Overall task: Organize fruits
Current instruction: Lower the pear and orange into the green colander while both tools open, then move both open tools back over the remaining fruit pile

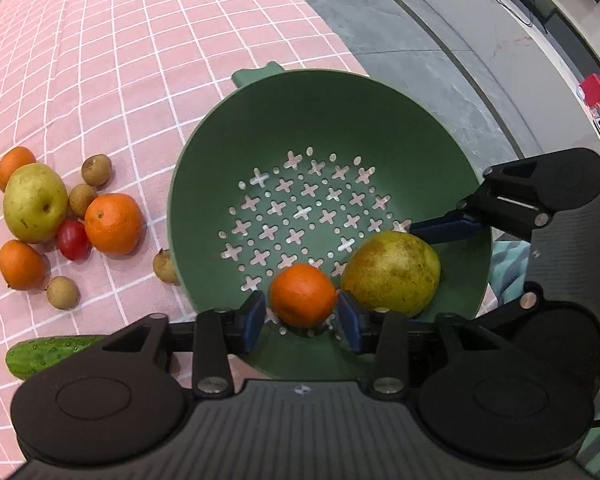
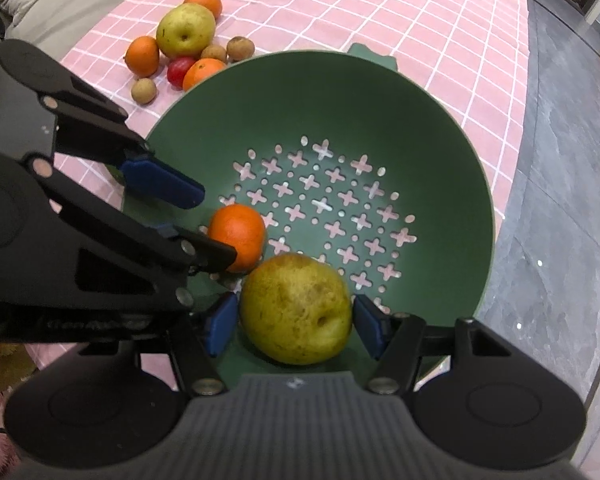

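colander (image 1: 340, 112): sitting on pink-checked desk (image 1: 100, 60), already containing 2 fruits
left gripper (image 1: 302, 316): loosely flanking orange (image 1: 303, 295), gaps showing
right gripper (image 2: 294, 322): straddling pear (image 2: 296, 308), contact unclear
remaining: fruit pile (image 1: 60, 216) waiting beside colander

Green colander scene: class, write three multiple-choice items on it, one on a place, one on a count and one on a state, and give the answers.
1. Where is the cucumber? A in the colander; B on the pink cloth; C on the floor.
2. How many fruits lie in the colander? A two; B three; C five.
3. The orange in the colander is: A peeled; B sliced; C whole.
Answers: 1 B, it lies on the cloth outside the colander. 2 A, only the orange and the pear are inside. 3 C, its skin shows unbroken.
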{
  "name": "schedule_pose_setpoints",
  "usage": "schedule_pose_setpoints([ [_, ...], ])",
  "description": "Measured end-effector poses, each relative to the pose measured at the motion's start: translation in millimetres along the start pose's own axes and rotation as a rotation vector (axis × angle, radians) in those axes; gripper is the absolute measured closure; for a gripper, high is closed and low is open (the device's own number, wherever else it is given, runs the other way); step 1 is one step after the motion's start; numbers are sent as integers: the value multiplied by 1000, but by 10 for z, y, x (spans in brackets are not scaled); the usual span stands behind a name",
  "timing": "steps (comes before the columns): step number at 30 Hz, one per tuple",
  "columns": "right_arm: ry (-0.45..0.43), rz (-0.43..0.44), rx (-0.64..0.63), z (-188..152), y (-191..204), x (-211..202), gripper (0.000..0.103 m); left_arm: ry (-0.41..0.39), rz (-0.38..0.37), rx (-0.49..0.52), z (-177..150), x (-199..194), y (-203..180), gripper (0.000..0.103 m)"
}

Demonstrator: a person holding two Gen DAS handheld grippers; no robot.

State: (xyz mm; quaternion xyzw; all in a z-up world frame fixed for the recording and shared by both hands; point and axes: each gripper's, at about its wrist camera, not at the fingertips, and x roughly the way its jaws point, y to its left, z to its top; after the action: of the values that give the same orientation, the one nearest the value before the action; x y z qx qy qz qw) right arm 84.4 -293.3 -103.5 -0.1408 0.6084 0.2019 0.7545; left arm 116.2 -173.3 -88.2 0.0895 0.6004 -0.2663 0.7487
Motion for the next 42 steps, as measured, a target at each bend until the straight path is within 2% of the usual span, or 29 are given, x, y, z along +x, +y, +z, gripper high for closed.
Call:
schedule_pose_setpoints([
  [2,-1,-5,-10,11,13,-23,42,-11,-19,-10,-11,-21,16,51],
  [7,-19,-38,-2,30,9,-149,32,-61,-29,-21,-42,-176,47,43],
  [19,-100,-129,94,111,122,-507,32,-185,-43,-61,-94,-705,251,41],
  [25,-214,-167,167,198,246,-804,32,-286,-15,-102,-149,-985,461,41],
  [26,-239,-174,179,216,276,-851,26,-301,-6,-112,-160,-1026,507,41],
  [27,-267,-179,188,238,309,-899,21,-317,5,-124,-171,-1068,561,41],
  [31,-376,-194,213,363,469,-1030,21,-379,65,-185,-224,-1185,789,41],
  [34,-442,-171,245,480,567,-1049,21,-417,103,-262,-288,-1223,1002,40],
  [38,-453,-122,278,681,692,-920,21,-449,120,-354,-397,-1251,1282,40],
  [42,-459,-111,248,839,867,-776,21,-478,121,-440,-529,-1230,1532,40],
])
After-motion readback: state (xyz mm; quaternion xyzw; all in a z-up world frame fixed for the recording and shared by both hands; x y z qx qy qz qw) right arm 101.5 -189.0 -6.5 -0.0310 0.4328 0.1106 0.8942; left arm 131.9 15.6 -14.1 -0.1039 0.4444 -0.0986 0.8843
